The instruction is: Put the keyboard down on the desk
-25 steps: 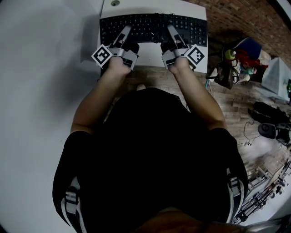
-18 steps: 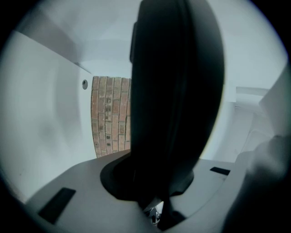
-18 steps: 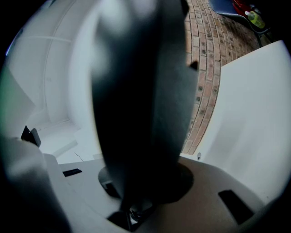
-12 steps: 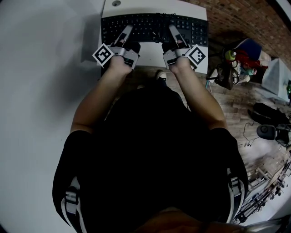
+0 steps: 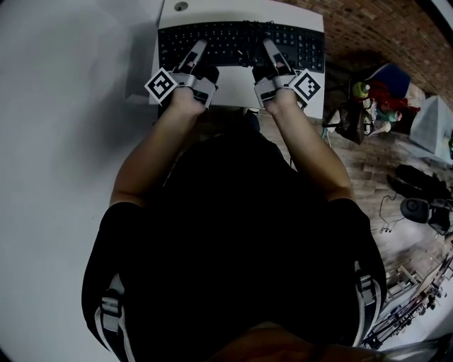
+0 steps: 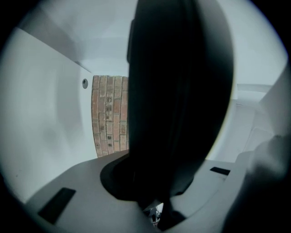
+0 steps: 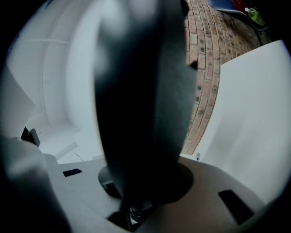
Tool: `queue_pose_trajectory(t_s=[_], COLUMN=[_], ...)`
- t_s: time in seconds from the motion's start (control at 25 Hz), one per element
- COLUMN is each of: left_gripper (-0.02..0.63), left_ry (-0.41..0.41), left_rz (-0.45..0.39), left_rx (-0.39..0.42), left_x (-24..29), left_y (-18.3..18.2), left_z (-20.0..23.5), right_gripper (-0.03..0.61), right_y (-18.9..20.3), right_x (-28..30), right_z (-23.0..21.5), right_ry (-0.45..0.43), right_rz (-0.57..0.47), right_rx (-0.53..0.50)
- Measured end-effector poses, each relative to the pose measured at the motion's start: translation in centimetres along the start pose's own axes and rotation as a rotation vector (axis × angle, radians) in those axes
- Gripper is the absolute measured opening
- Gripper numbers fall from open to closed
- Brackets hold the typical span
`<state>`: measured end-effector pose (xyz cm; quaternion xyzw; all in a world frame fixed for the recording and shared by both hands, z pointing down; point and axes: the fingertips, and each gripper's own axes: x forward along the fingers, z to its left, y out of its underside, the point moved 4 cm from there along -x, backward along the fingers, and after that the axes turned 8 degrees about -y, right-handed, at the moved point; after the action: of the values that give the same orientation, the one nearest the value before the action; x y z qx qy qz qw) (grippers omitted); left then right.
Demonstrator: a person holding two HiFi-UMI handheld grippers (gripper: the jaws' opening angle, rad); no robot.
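A black keyboard (image 5: 237,42) lies flat across the white desk (image 5: 212,10) at the top of the head view; whether it rests on the desk or hangs just above it I cannot tell. My left gripper (image 5: 198,48) is shut on its near edge left of the middle. My right gripper (image 5: 270,47) is shut on the same edge right of the middle. In the left gripper view the keyboard (image 6: 182,100) is a dark slab clamped in my left gripper (image 6: 154,182). The right gripper view shows the keyboard (image 7: 141,100) held the same way in my right gripper (image 7: 136,186).
A round cable hole (image 5: 181,6) sits in the desk's far left corner. A white surface (image 5: 64,141) runs along the left. To the right, on the brick floor, lie bags and coloured clutter (image 5: 375,99) and black gear with cables (image 5: 417,191).
Both grippers and the keyboard have edged slightly farther over the desk. The grips are unchanged.
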<state>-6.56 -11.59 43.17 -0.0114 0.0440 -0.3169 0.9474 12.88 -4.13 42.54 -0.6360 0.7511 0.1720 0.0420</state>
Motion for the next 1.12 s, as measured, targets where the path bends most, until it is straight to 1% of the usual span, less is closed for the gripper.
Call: queue_pose_trajectory(t_s=[0.44, 0.8, 1.0, 1.12], left_gripper=[0.081, 0.081, 0.081, 0.081], left_ry=[0.005, -0.002, -0.008, -0.018], left_rz=[-0.025, -0.055, -0.053, -0.057], left_rx=[0.011, 0.012, 0.017, 0.018], left_x=[-0.3, -0.8, -1.1, -0.8], left_y=[-0.4, -0.4, -0.4, -0.5], left_z=[-0.1, 0.1, -0.2, 0.3], right_gripper=[0.114, 0.114, 0.113, 0.114], right_y=[0.3, 0.5, 0.6, 0.5], right_x=[0.8, 1.0, 0.9, 1.0], right_z=[-0.2, -0.7, -0.5, -1.0], right_ry=[-0.018, -0.012, -0.008, -0.003], right_rz=[0.026, 0.062, 0.063, 0.066], right_rx=[0.009, 0.017, 0.024, 0.037])
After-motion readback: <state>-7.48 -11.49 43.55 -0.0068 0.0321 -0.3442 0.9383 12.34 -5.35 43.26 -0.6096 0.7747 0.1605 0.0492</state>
